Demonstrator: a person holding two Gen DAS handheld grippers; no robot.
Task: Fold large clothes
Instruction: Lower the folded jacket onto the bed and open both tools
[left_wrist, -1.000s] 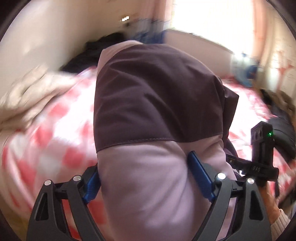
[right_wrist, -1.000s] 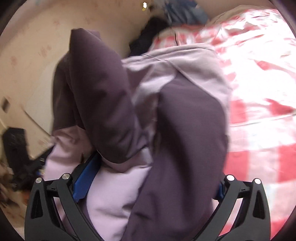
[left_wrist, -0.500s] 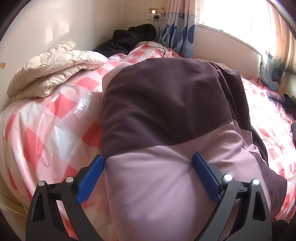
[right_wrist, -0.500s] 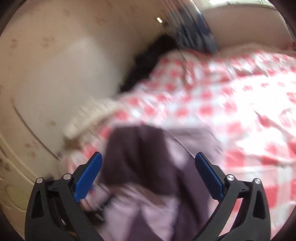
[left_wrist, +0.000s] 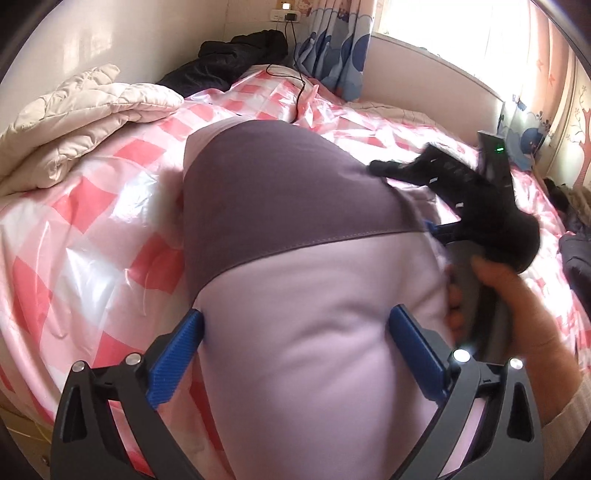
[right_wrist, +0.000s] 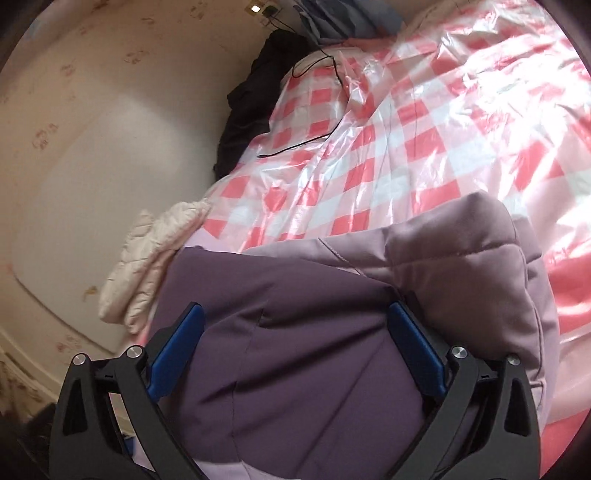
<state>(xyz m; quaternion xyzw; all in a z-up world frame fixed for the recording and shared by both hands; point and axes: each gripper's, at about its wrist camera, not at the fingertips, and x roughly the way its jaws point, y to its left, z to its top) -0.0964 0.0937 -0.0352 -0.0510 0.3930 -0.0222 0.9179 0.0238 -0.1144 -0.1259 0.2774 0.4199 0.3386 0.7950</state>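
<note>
On my far left the cream quilt (left_wrist: 85, 122) sits bunched at the bed's edge, clear of the work. My left gripper (left_wrist: 295, 332) is opening, its blue pads (left_wrist: 177, 354) now spread to either side of the jacket (left_wrist: 280, 229) rather than pinching it as they did a second ago, so that end has been let go onto the checked bed cover (left_wrist: 92, 229). Further right, my right gripper (right_wrist: 295, 339) has swung back in over the dark panel; its jaws stand wide with fabric between them, pads not pressing. The padded lilac-and-plum jacket lies in a folded bundle near the bed's near edge. I judge one fold is laid down and the next grab is due.
</note>
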